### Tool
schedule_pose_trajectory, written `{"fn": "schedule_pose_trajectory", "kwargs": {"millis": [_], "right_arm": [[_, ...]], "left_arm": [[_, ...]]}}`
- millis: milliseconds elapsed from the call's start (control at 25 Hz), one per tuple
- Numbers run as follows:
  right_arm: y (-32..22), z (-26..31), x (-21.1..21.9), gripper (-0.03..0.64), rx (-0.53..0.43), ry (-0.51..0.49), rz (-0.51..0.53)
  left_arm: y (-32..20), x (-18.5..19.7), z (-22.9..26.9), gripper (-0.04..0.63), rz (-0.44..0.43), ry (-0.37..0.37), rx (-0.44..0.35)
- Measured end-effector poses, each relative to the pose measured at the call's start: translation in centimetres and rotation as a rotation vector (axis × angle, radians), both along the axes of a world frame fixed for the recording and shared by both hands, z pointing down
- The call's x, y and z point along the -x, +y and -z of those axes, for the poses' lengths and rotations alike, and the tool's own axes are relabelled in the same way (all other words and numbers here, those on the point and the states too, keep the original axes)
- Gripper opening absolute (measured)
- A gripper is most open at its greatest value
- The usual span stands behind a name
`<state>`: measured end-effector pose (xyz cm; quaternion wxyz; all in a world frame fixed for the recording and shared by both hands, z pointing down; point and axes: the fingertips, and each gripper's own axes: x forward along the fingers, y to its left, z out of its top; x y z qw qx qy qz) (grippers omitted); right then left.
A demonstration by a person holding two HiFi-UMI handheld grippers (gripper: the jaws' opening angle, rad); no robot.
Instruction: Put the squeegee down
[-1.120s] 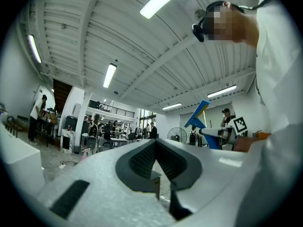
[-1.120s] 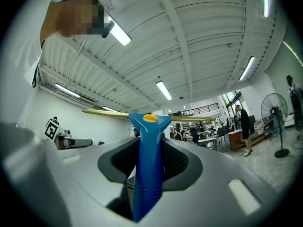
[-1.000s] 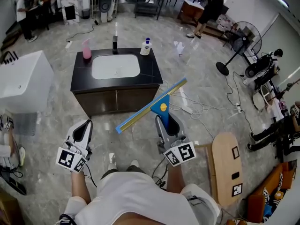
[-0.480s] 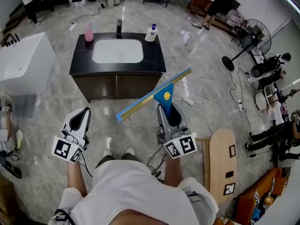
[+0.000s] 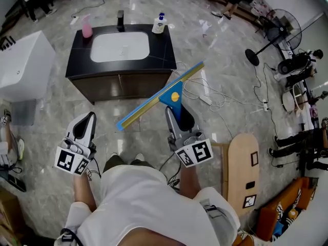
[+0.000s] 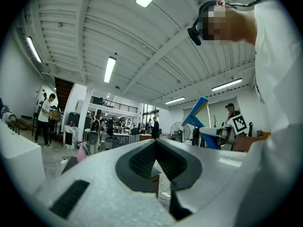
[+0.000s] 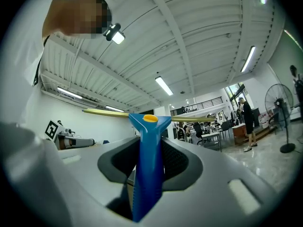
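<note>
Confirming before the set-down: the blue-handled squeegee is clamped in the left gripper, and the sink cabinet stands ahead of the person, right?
Not quite. The squeegee is clamped in the right gripper, as the right gripper view shows; the left gripper holds nothing. The sink cabinet does stand ahead of the person.

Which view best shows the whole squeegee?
The head view: the whole squeegee shows, blade end to end, handle in the right hand-held gripper. The right gripper view shows mainly its blue handle; the left gripper view, only a distant part.
</note>
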<state>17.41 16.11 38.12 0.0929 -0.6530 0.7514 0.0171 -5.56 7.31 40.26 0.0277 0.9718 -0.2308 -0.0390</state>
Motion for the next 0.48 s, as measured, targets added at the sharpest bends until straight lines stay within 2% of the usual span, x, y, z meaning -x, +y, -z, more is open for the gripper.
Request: {"fn": "schedule_pose_trajectory", "kwargs": {"millis": [280,480], "right_arm": [[-3.5,-1.6,-2.0,0.147,0.021,-0.018,-0.004],[-8.7,-2.1,-2.8,0.147,0.030,-0.018,-0.022]], "left_arm": [[-4.2,-2.4,-1.1,0.000,0.000,-0.002,0.013],[-9.7,-3.6,-1.9,0.000,-0.027,-0.006,0.021]]}}
